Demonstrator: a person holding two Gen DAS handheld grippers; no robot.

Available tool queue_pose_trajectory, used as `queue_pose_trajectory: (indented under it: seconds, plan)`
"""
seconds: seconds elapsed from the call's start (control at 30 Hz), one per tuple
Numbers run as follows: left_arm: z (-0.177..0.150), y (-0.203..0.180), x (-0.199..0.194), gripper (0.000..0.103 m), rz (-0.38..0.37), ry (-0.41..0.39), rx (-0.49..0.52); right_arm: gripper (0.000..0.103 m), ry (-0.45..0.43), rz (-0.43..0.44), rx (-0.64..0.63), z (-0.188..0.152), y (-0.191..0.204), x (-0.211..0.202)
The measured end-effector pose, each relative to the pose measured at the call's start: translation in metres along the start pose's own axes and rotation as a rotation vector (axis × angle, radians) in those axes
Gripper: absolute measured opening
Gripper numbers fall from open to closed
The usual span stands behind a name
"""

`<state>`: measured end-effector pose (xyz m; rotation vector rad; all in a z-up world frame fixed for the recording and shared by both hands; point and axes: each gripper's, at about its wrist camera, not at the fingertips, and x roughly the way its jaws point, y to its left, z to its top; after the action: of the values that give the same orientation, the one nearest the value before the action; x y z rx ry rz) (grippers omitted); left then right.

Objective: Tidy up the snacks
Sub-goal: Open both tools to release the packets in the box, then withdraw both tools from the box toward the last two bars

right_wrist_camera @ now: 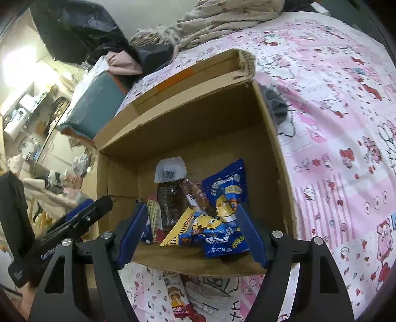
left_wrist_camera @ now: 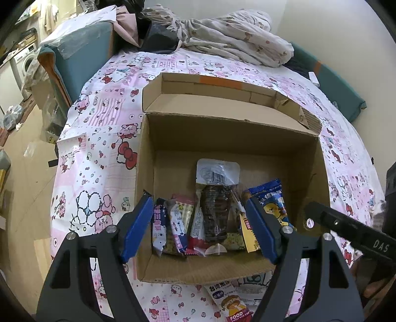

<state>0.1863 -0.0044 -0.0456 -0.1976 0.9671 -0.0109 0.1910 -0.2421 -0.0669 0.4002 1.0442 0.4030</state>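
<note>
- Left wrist view: my left gripper (left_wrist_camera: 199, 220) hangs over the near edge of the cardboard box (left_wrist_camera: 324, 178), jaws spread wide, nothing between them.
- Box sits on the bed, on a pink cartoon-print sheet (left_wrist_camera: 99, 119), flaps open.
- Snacks lie piled at the near end of the box floor: a clear pack of dark pieces with a white barcode header (left_wrist_camera: 216, 198), a blue packet with a yellow cartoon (left_wrist_camera: 271, 198), a white-and-purple wrapper (left_wrist_camera: 159, 228), a yellow-edged pack (left_wrist_camera: 248, 235).
- One rice cake packet (left_wrist_camera: 232, 304) lies outside the box on the sheet, just in front of its near wall.
- My right gripper's arm (left_wrist_camera: 346, 225) shows at the right, beside the box.
- Right wrist view: my right gripper (right_wrist_camera: 190, 231) also hangs at the box's (right_wrist_camera: 269, 138) near edge, jaws wide apart and holding nothing.
- Blue packet (right_wrist_camera: 222, 188) leans up in the box; a second blue packet (right_wrist_camera: 215, 237) lies in front of it between my blue pads, whether touching them I cannot tell.
- Rice cake packet (right_wrist_camera: 177, 297) lies below, outside the box.
- Crumpled bedding (right_wrist_camera: 222, 14) is bunched at the far end of the bed.
</note>
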Motion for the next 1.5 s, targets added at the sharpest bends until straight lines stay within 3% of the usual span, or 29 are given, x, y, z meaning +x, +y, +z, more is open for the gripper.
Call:
queue_pose_trajectory:
  seconds: [0.1,0.37,1.07,1.2,1.5]
  plan:
    - [-0.001,0.002,-0.004,0.074,-0.005,-0.007,-0.006,0.091,-0.003,0.010,0.022,-0.001,-0.001,-0.006]
    - [-0.006,0.002,-0.023,0.074,-0.013,-0.028,-0.003,0.091,-0.001,-0.003,0.026,-0.015,0.001,-0.023]
    - [-0.064,0.038,-0.042,0.074,-0.039,0.076,-0.180,0.091,0.103,-0.039,0.156,-0.074,-0.029,-0.034]
    - [-0.073,0.034,-0.033,0.074,-0.044,0.116,-0.175,0.091,0.140,-0.037,0.203,-0.083,-0.042,-0.029]
    - [-0.111,0.006,0.022,0.074,-0.109,0.310,-0.206,0.091,0.157,-0.063,0.246,-0.086,-0.057,-0.028]
